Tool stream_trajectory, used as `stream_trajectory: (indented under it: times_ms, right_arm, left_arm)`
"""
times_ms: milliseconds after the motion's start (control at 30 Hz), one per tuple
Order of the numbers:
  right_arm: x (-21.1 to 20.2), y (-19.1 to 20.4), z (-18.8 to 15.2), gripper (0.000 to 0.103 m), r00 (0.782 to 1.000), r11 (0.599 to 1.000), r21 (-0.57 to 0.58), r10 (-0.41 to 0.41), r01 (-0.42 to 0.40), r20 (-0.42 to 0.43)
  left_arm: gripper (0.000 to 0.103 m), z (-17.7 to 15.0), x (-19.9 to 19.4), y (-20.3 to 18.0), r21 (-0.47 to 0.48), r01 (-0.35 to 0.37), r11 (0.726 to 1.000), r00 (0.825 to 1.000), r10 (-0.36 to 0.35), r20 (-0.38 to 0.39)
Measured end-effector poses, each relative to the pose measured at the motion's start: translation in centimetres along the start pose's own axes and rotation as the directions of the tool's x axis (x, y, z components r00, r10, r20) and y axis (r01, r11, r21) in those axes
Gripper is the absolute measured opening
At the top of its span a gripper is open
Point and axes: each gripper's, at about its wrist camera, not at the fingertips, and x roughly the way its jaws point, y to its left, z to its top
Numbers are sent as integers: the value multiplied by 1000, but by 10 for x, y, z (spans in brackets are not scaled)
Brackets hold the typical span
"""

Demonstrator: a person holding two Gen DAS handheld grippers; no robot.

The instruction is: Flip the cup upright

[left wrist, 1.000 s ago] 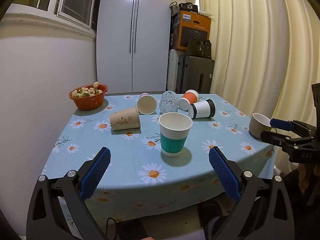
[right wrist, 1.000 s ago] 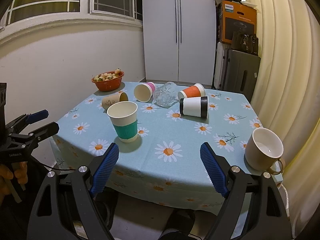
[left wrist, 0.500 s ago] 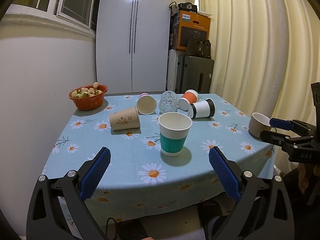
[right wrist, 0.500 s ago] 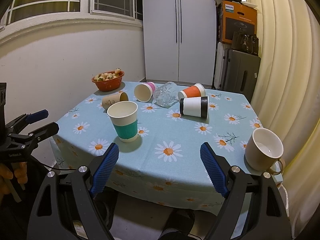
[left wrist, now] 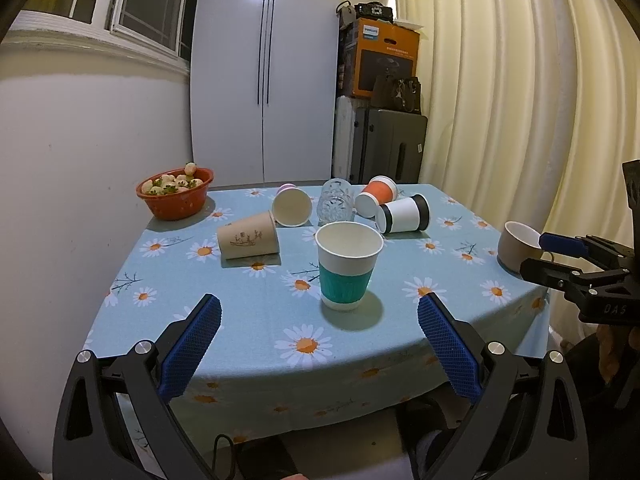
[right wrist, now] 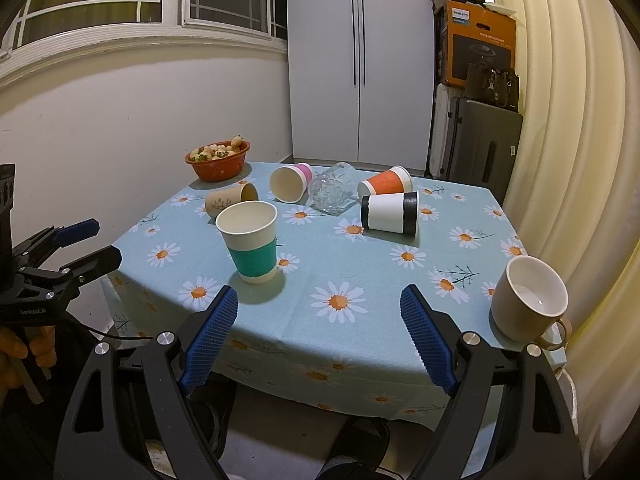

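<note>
Black-banded cup lies on its side (several others too); both hand-held grippers, left and right, gape empty: approach square across its body, pinch lightly.

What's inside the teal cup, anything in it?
The teal cup stands upright with its mouth open. Only bare white inner wall shows in both views; nothing is visible inside, but the near rim hides its bottom.

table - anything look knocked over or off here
Yes. Four paper cups lie on their sides at the far end: brown, pink, orange, black-and-white. The glass between them is tipped too. Only the teal cup and mug stand upright.
</note>
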Motion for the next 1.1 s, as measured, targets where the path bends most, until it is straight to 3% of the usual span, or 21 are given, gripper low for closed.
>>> stream_trajectory:
  times_ms: [1100]
  right_arm:
    - [2,2,-1,83,1000,1000,-15,-3,2,-10]
  left_arm:
    - [96,1,2,-1,0,17,1000,1000,-17,-7]
